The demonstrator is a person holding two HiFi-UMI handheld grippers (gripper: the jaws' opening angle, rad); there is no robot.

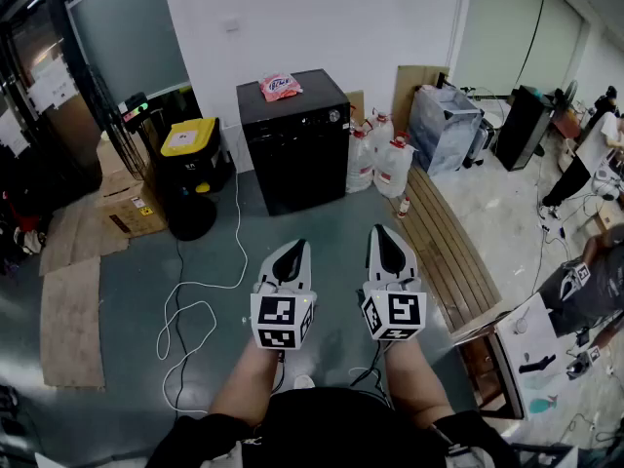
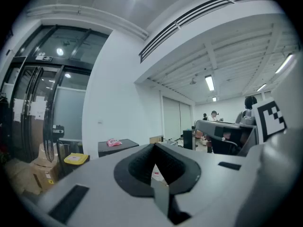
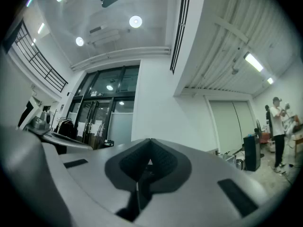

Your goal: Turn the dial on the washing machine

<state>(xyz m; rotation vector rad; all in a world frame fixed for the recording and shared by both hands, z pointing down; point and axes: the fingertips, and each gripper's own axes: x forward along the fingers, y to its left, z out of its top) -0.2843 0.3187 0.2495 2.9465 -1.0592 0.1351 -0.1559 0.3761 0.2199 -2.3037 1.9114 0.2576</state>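
Note:
A black washing machine (image 1: 295, 142) stands against the white wall at the far middle of the head view, with a small round dial (image 1: 334, 116) at its upper right front. A pink packet (image 1: 281, 87) lies on its top. Both grippers are held low and close to me, far short of the machine. My left gripper (image 1: 290, 253) and my right gripper (image 1: 389, 239) are both shut with nothing between the jaws. In the left gripper view the machine's top (image 2: 118, 144) shows at a distance above the closed jaws. The right gripper view points up at wall and ceiling.
A yellow-lidded black bin (image 1: 189, 169) stands left of the machine. Plastic jugs (image 1: 379, 159) sit at its right. A wooden pallet (image 1: 450, 245) runs along the right. A white cable (image 1: 198, 295) loops on the grey floor. Cardboard (image 1: 70, 318) lies at left. A person (image 1: 590, 283) is at right.

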